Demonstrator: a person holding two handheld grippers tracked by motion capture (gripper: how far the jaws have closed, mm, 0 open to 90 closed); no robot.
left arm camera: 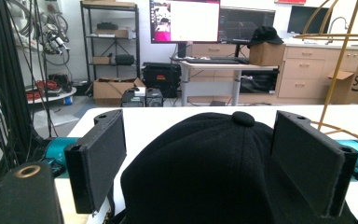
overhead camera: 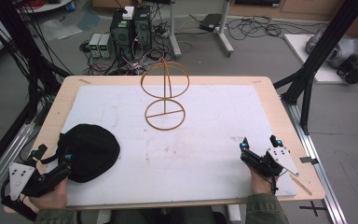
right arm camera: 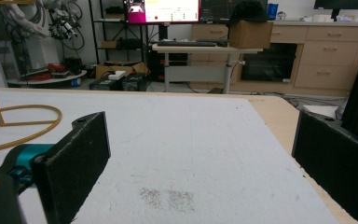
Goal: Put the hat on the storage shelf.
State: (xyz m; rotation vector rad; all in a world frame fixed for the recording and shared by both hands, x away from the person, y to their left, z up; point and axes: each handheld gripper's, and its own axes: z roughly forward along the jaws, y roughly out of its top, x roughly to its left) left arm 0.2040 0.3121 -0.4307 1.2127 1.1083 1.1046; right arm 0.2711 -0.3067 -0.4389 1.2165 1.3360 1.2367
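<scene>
A black cap (overhead camera: 92, 151) lies on the white mat near the table's front left corner. My left gripper (overhead camera: 55, 154) is just behind it, open wide. In the left gripper view the cap's crown (left arm camera: 214, 163) bulges up between the two pads of the left gripper (left arm camera: 198, 123), and I see no pad pressing on it. A gold wire stand (overhead camera: 164, 95) made of a base ring, a post and a hoop stands upright at the far middle of the mat. My right gripper (overhead camera: 259, 143) rests at the front right, open, with only bare mat ahead of the right gripper (right arm camera: 200, 140).
The white mat (overhead camera: 205, 135) covers most of the wooden table (overhead camera: 286, 140). Black frame posts (overhead camera: 314, 60) rise at the right and left sides. Computers and cables (overhead camera: 126, 32) sit on the floor beyond the far edge. The wire stand's base ring (right arm camera: 23, 122) lies left of the right gripper.
</scene>
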